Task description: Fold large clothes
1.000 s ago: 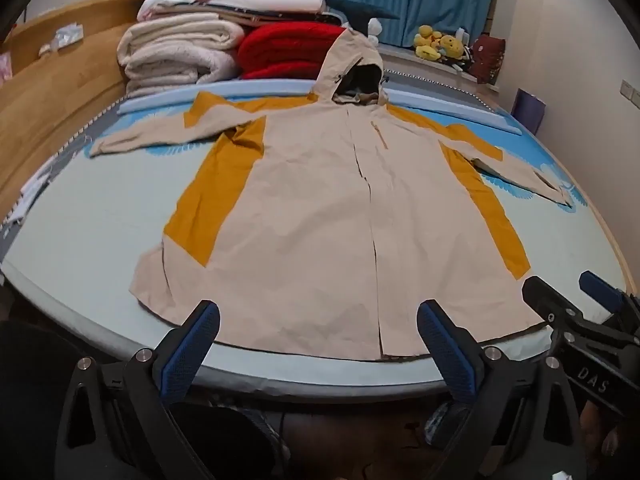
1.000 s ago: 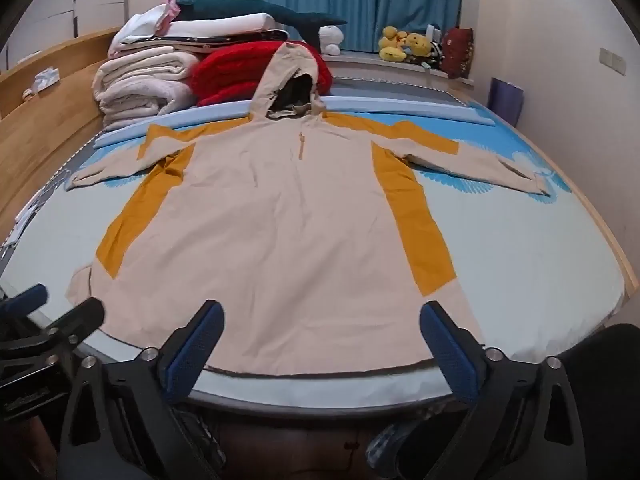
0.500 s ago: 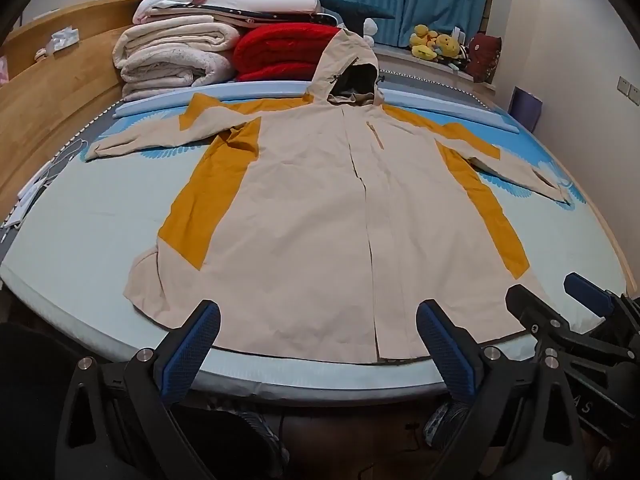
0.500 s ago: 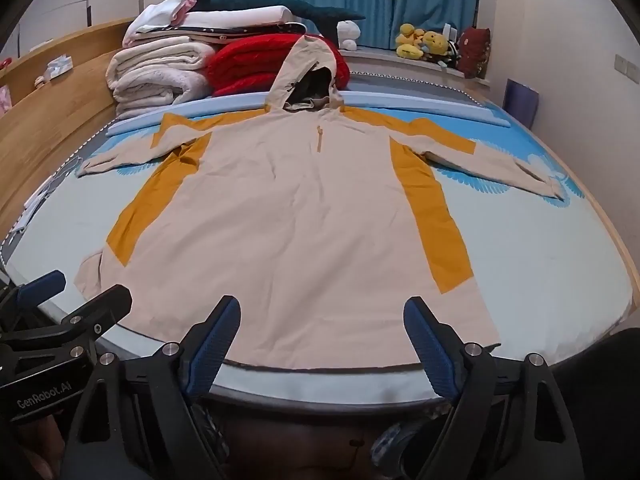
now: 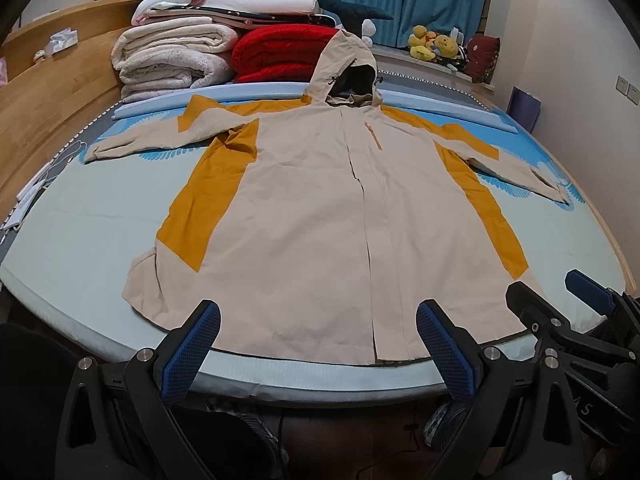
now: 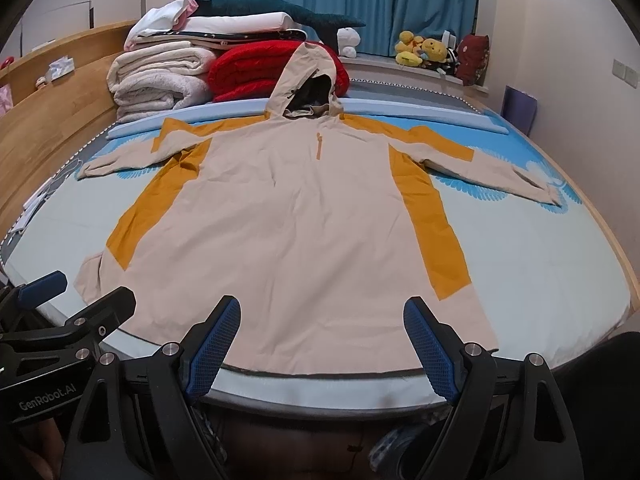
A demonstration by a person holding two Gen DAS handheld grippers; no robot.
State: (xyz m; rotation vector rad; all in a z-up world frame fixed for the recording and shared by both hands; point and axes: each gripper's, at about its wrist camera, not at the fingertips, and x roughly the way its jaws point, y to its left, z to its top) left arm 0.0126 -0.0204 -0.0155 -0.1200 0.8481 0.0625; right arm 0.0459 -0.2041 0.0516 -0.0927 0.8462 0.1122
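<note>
A large beige hooded jacket (image 5: pixel 320 216) with mustard side panels lies flat and face up on the bed, sleeves spread left and right, hood toward the far end; it also shows in the right wrist view (image 6: pixel 304 216). My left gripper (image 5: pixel 318 344) is open and empty, hovering just short of the jacket's hem at the bed's near edge. My right gripper (image 6: pixel 322 340) is open and empty over the hem. The right gripper shows at the right edge of the left wrist view (image 5: pixel 560 304), and the left gripper at the left edge of the right wrist view (image 6: pixel 76 304).
The bed (image 5: pixel 80 248) has a pale blue sheet. Folded white blankets (image 5: pixel 172 60) and a red blanket (image 5: pixel 280 52) are stacked at its far end. A wooden headboard (image 5: pixel 44 104) runs along the left. Plush toys (image 6: pixel 424 52) sit on the windowsill by blue curtains.
Both grippers have moved forward toward the jacket's hem and slightly up; the jacket looks nearer. The jaws stay open. The jacket has not moved.
</note>
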